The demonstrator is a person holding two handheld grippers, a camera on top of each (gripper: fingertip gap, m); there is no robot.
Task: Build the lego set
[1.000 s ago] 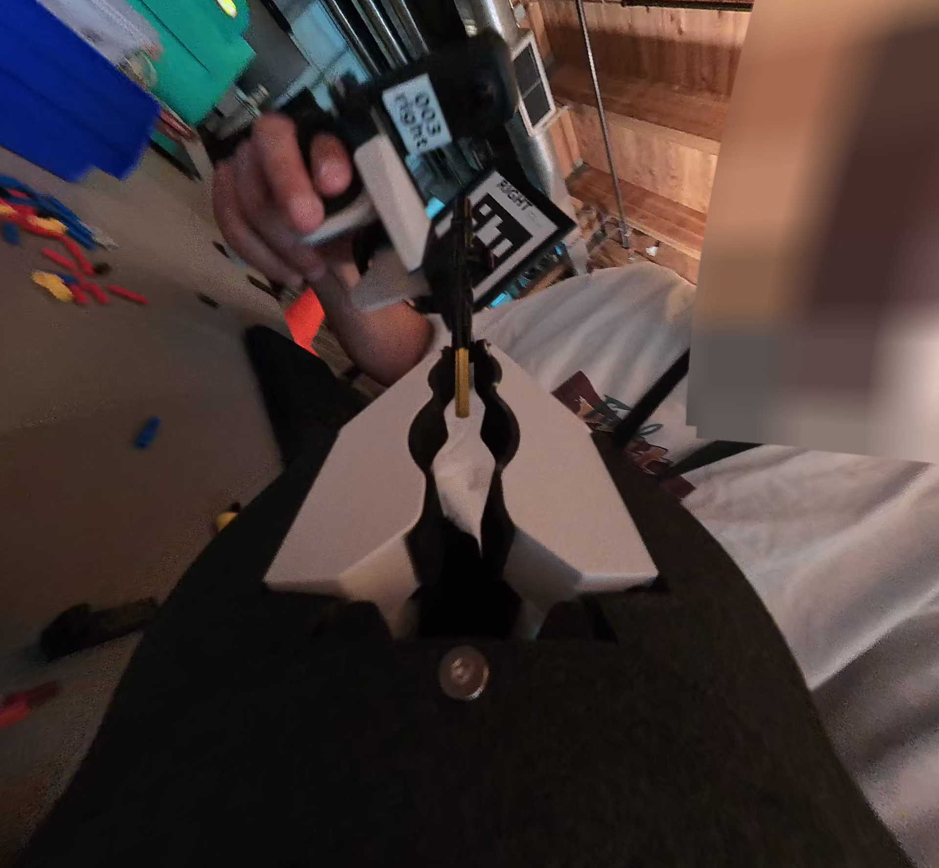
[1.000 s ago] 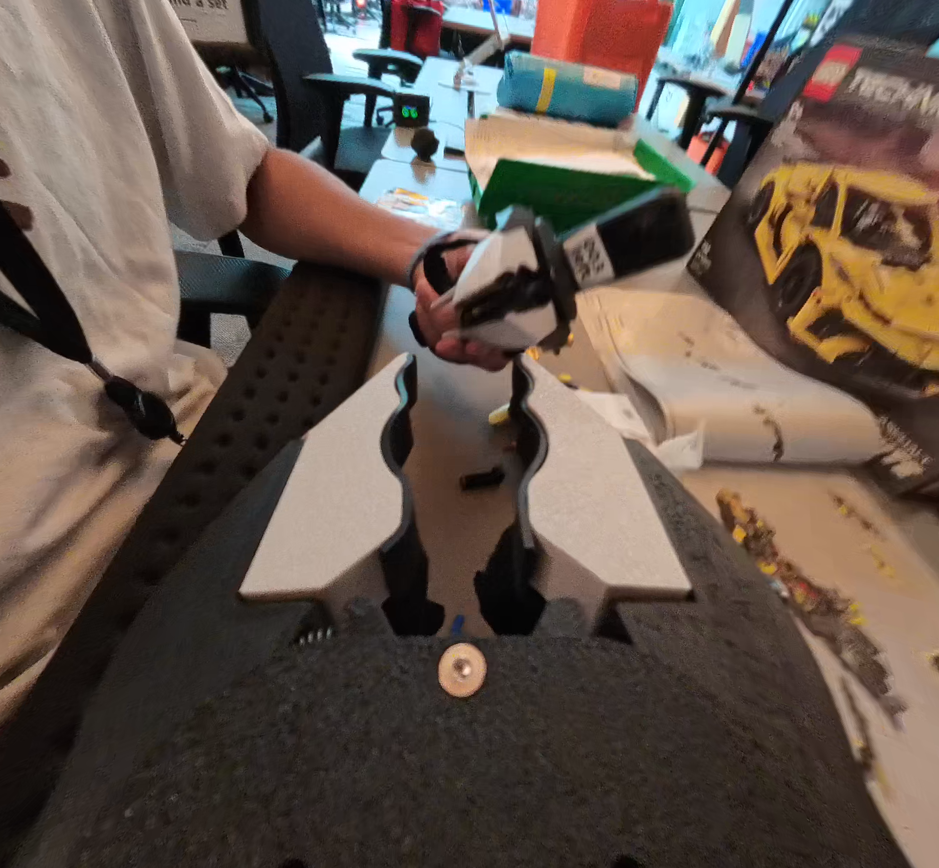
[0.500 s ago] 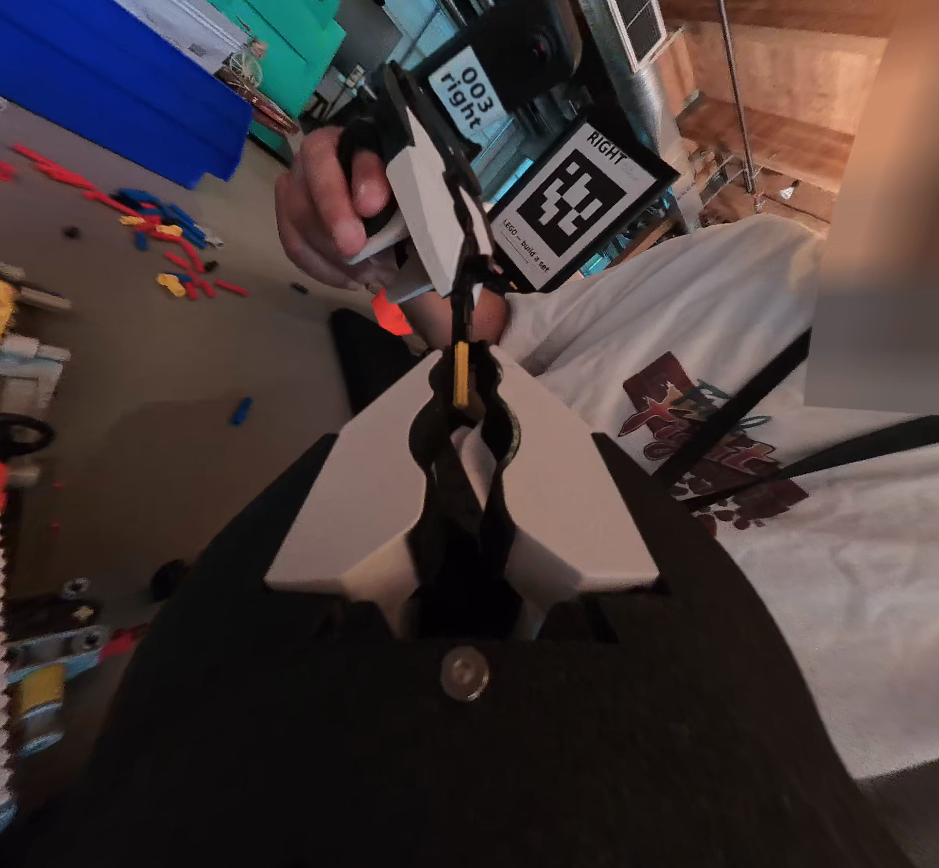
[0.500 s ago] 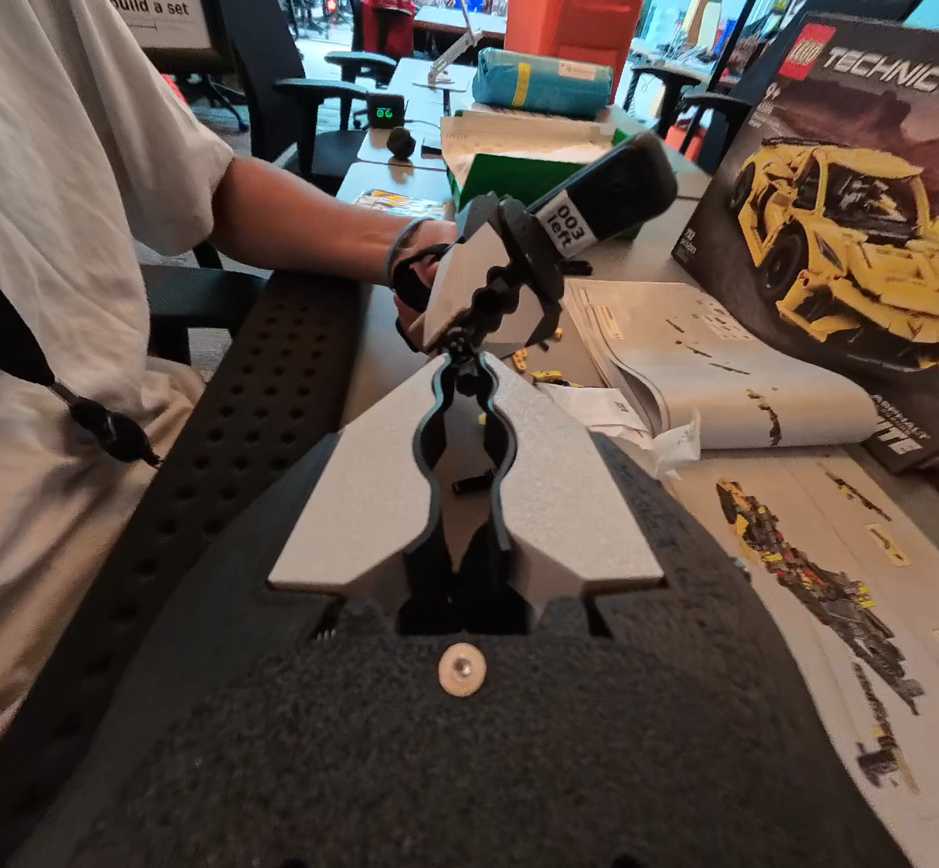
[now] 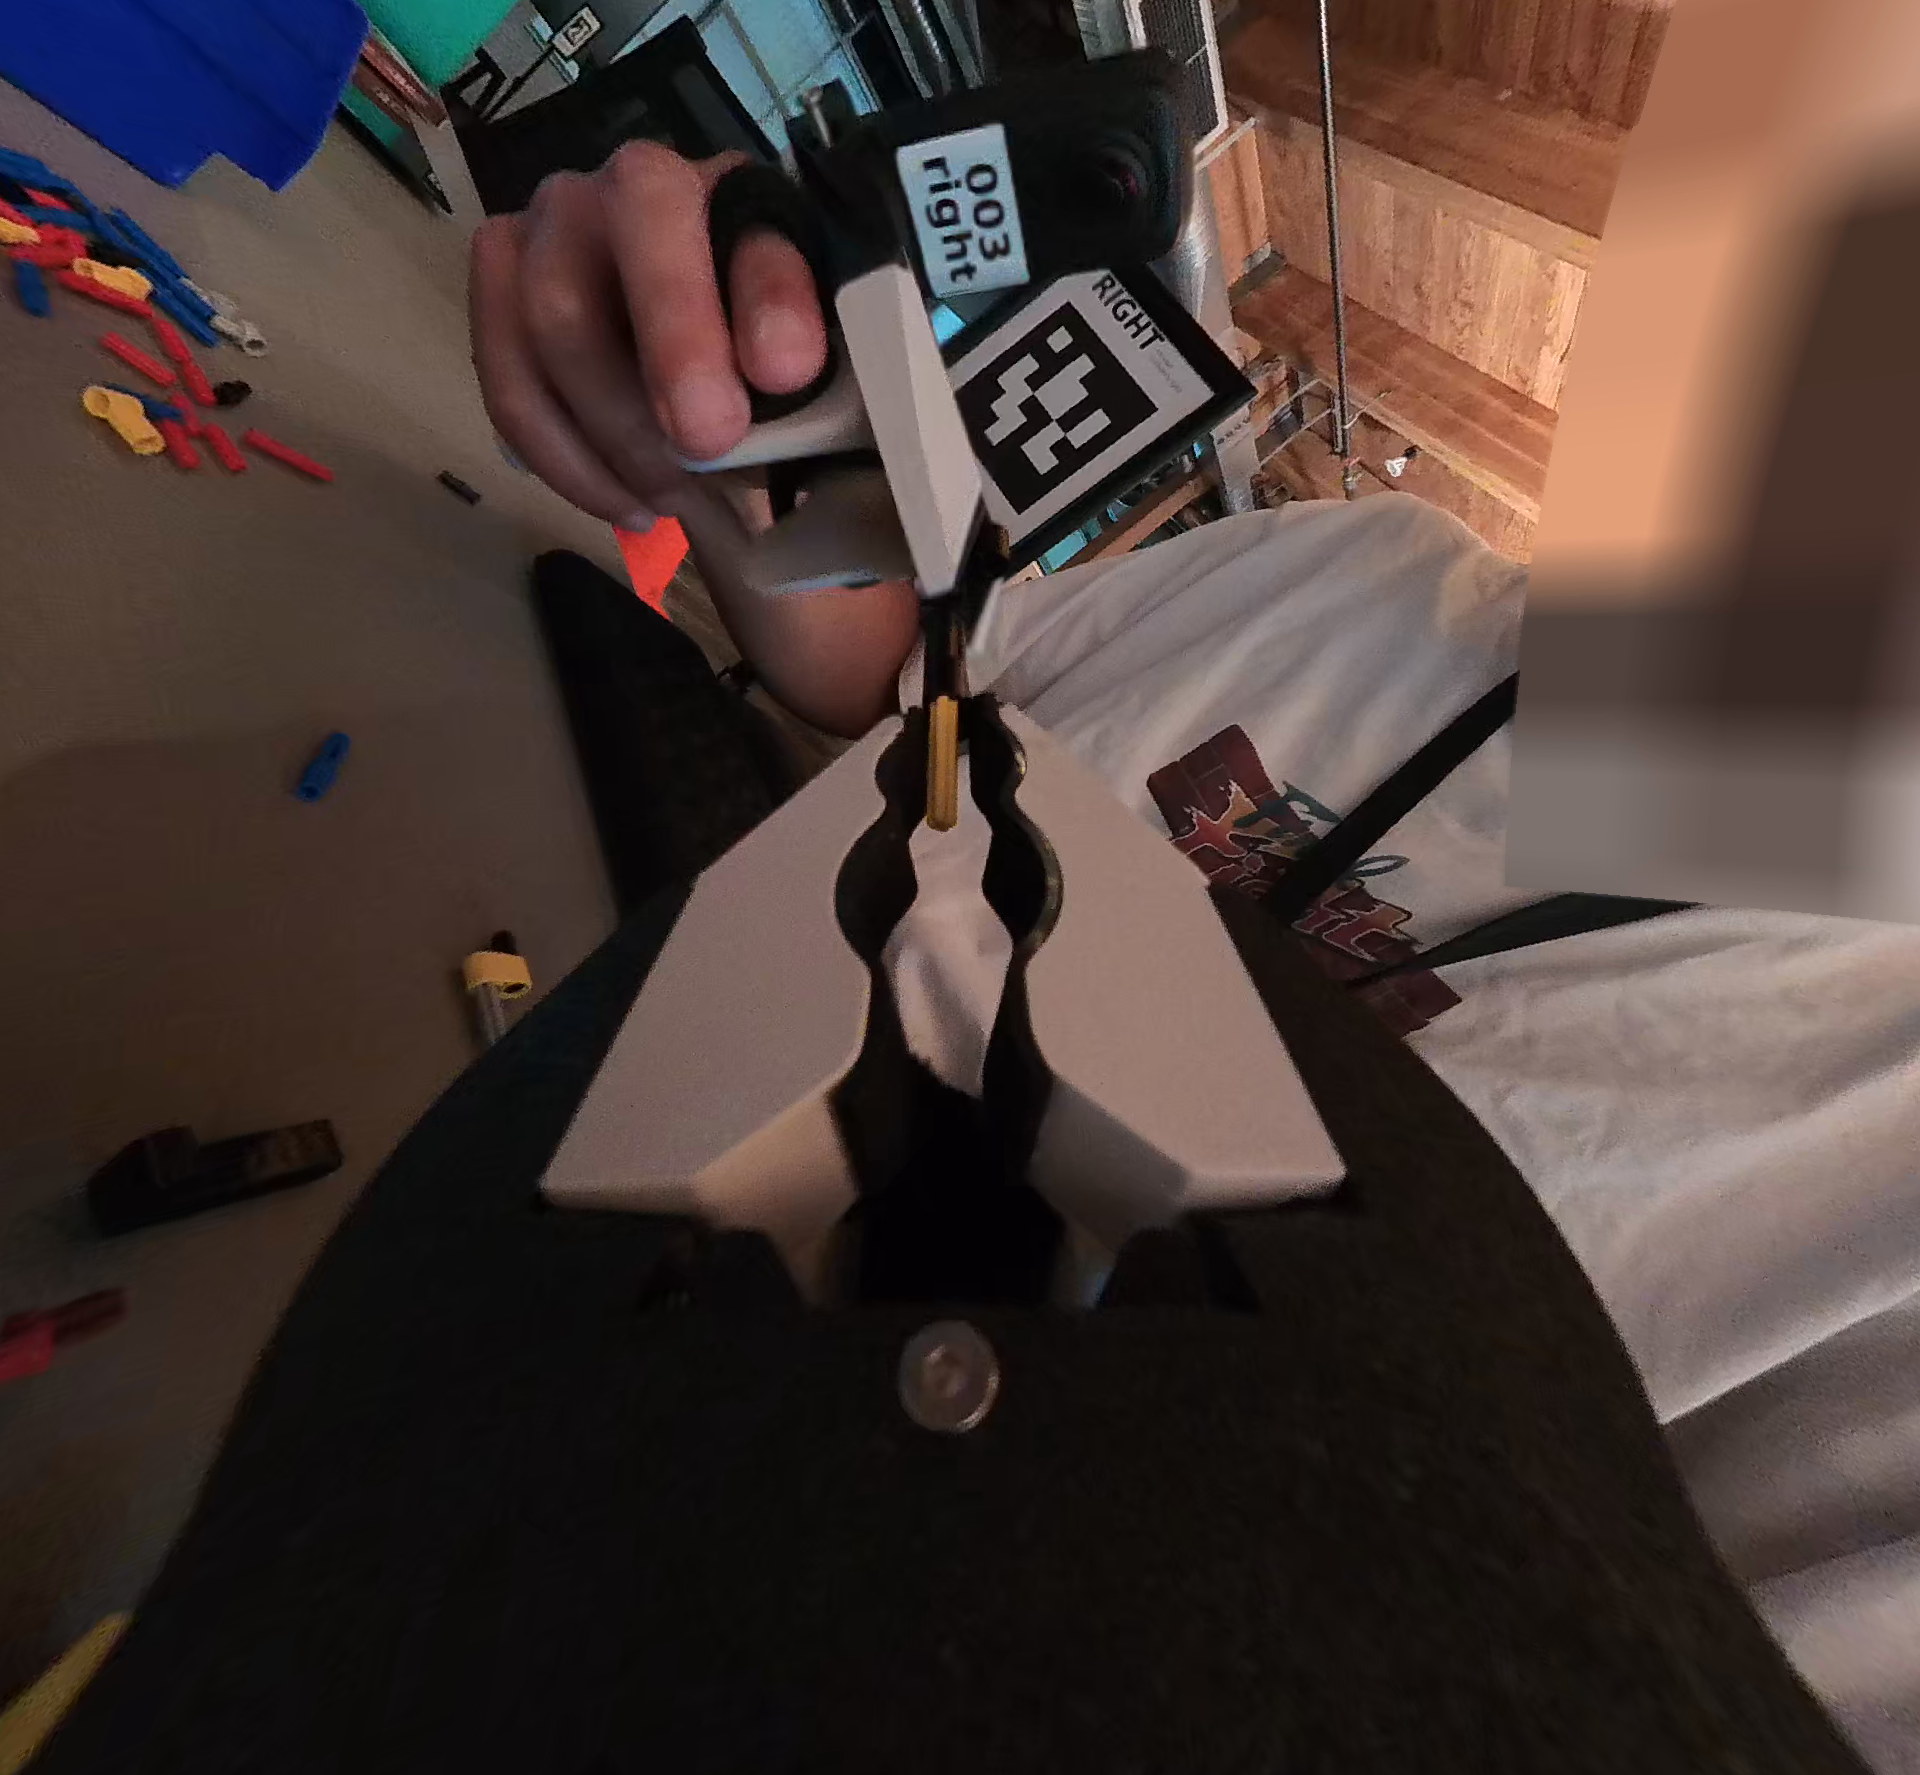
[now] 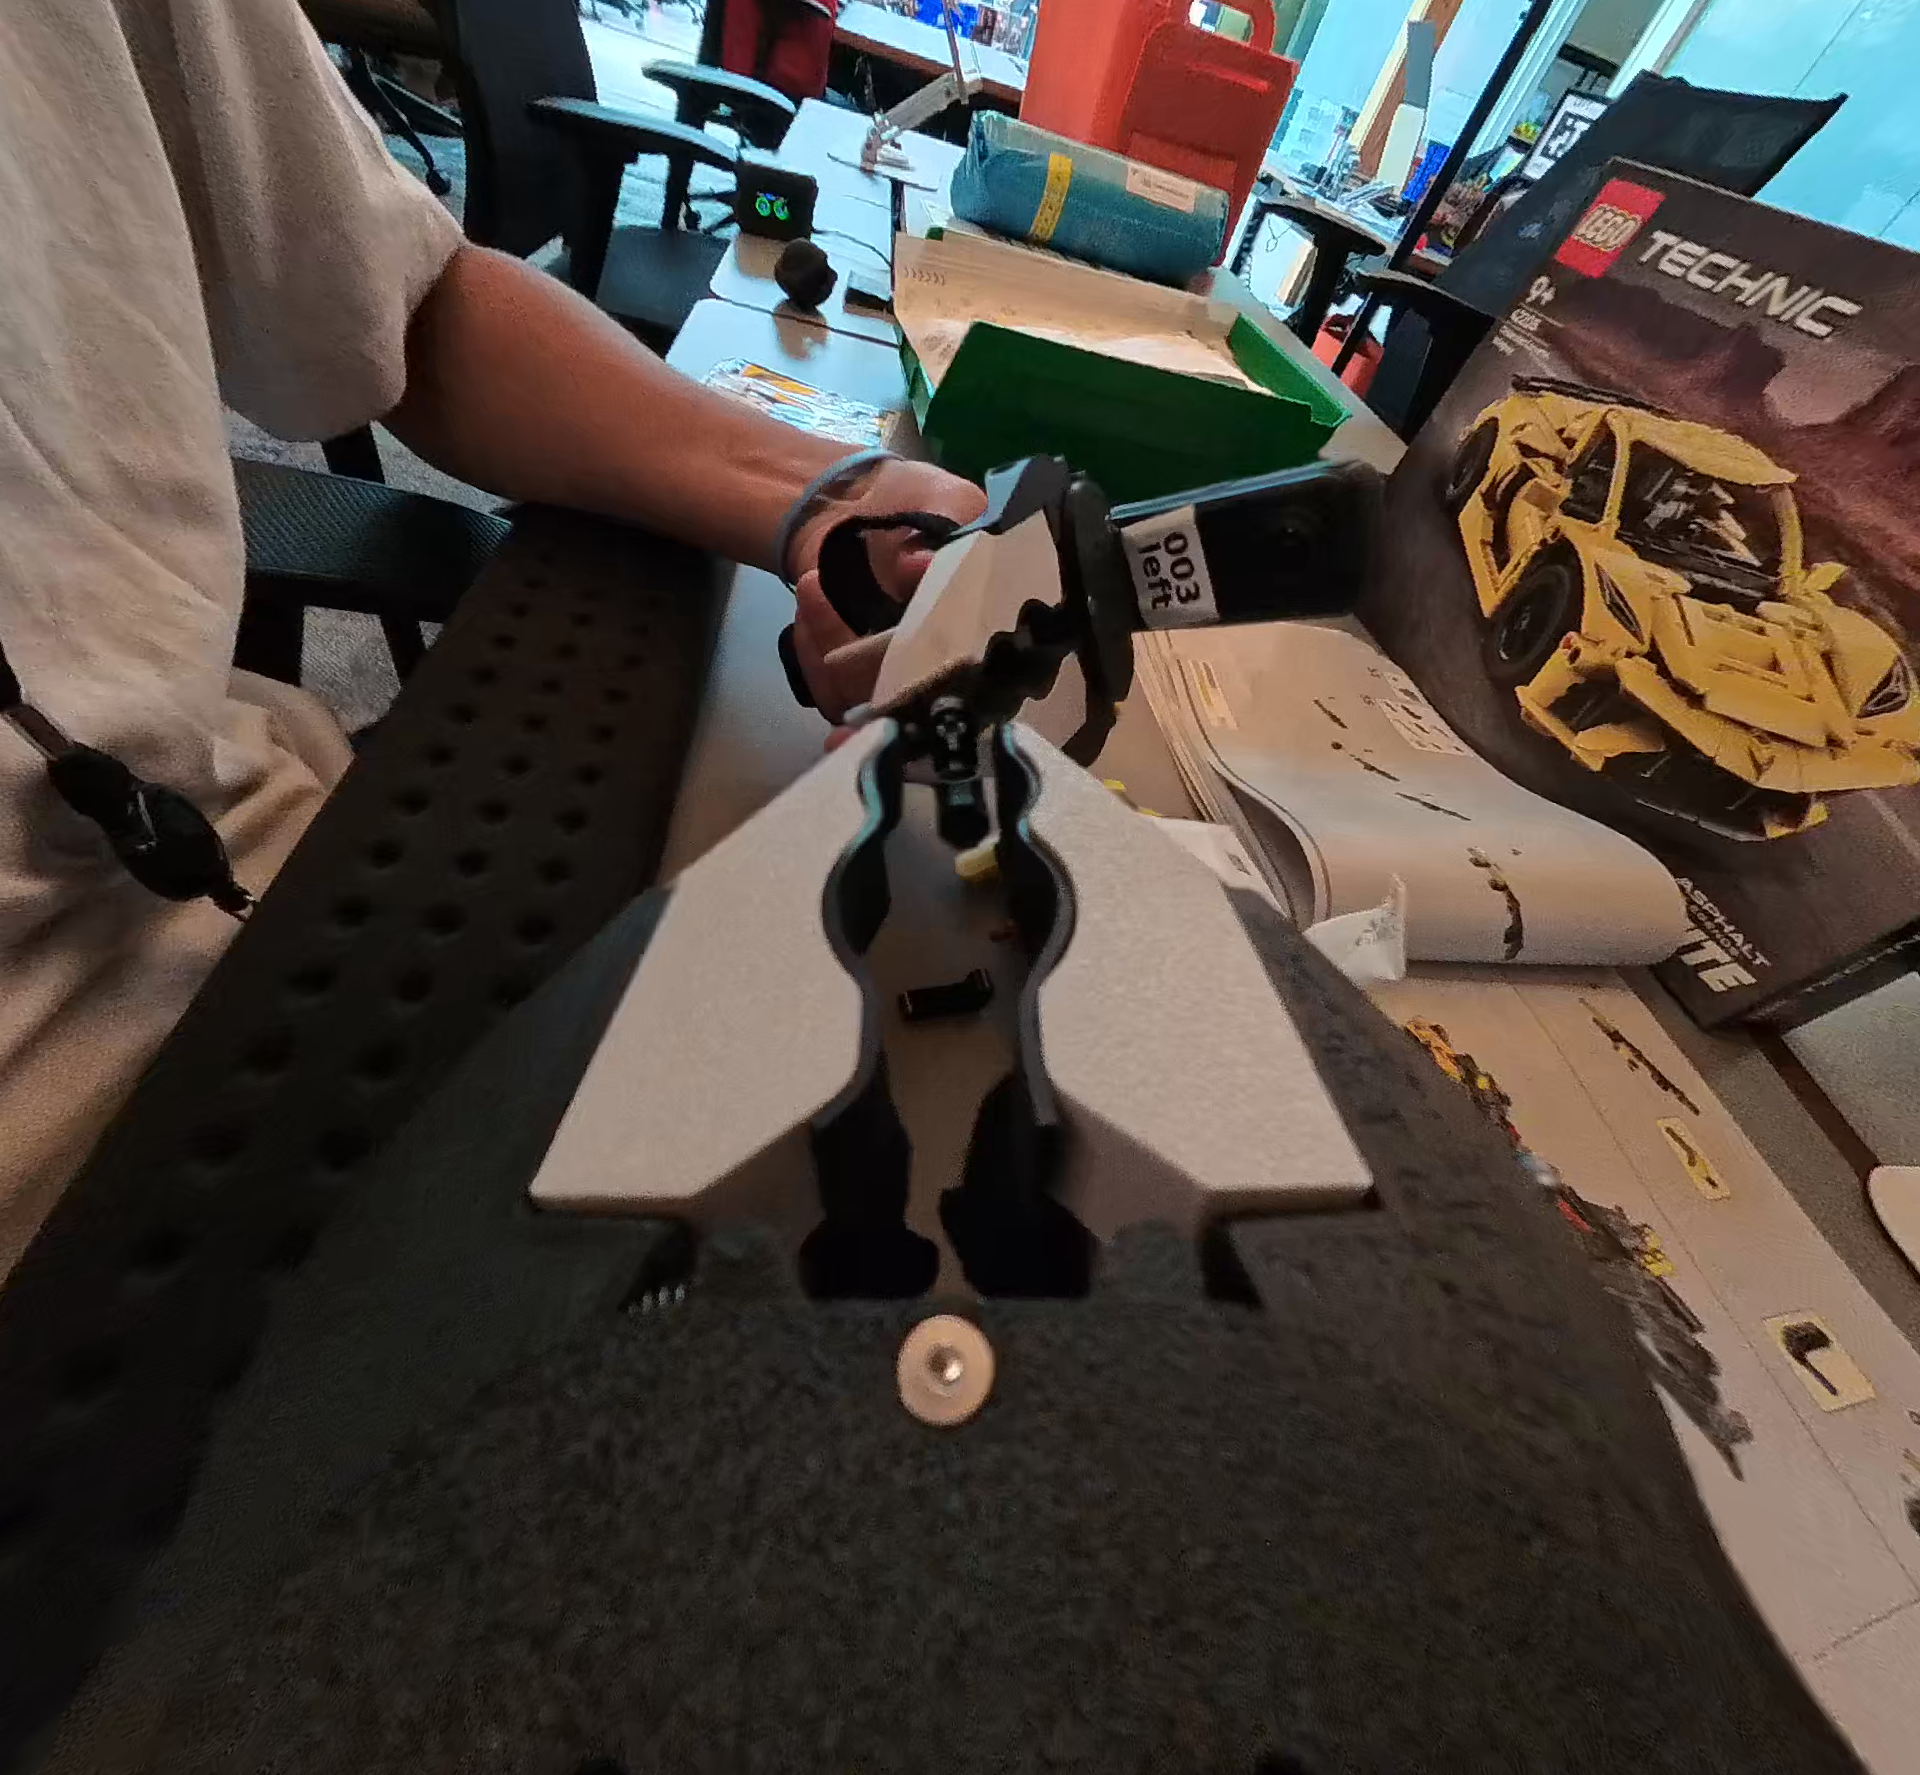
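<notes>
My left gripper point(image 5: 948, 738) is shut on a short yellow pin point(image 5: 941, 769), which stands upright between its fingertips. A thin black piece point(image 5: 945, 650) runs on from the pin's far end into my right gripper point(image 5: 948, 608), which meets the left one tip to tip. In the right wrist view my right gripper point(image 6: 943, 754) is shut on that small black piece point(image 6: 951, 769). The left gripper point(image 6: 935, 702) sits just beyond it. Both are held in the air above the table, in front of the person's white shirt.
Loose red, blue and yellow pieces point(image 5: 135, 323) lie by a blue bin point(image 5: 156, 11). A blue pin point(image 5: 322, 764) and a black part point(image 5: 208, 1175) lie nearer. The set's box point(image 6: 1683, 582), the open instruction booklet point(image 6: 1403, 811), a green tray point(image 6: 1091, 406) and a small black piece point(image 6: 945, 995) are on the table. Both grippers' tips are close together, under 4 cm apart.
One second ago my right gripper was open; it has since shut on the black piece at the left gripper's tip. The left gripper has kept hold of the yellow pin while tilting.
</notes>
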